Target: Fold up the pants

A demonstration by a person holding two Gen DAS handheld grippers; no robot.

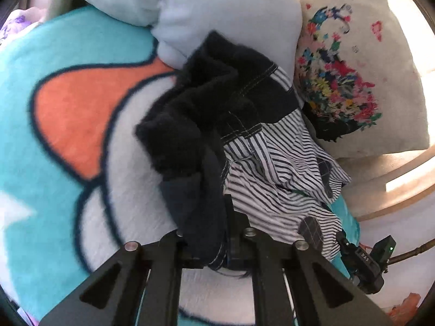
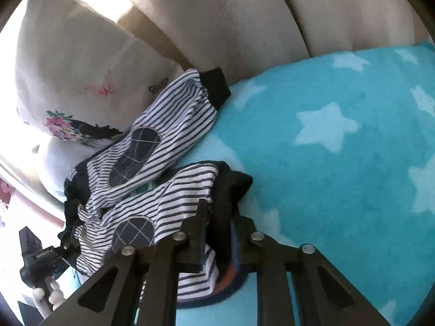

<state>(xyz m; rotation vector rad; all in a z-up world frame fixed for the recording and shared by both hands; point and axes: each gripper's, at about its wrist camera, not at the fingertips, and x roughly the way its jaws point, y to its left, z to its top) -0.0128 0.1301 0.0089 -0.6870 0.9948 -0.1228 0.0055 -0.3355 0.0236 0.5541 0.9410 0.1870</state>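
Observation:
The pants (image 1: 272, 163) are small, white with navy stripes, with quilted navy knee patches and a dark waistband, and lie bunched on a turquoise blanket (image 1: 40, 135). My left gripper (image 1: 217, 228) is shut on a dark fold at the waist end, which drapes over its fingers. In the right wrist view both striped legs (image 2: 163, 125) stretch away toward a pillow. My right gripper (image 2: 220, 225) is shut on the dark cuff end of the nearer leg. The other gripper (image 2: 38, 258) shows at the lower left, with a hand on it.
The blanket (image 2: 326, 163) has white stars and covers a beige sofa (image 2: 244, 27). A cream pillow with a floral print (image 1: 353, 81) leans right of the pants. A pale blue cushion (image 1: 217, 5) lies behind them.

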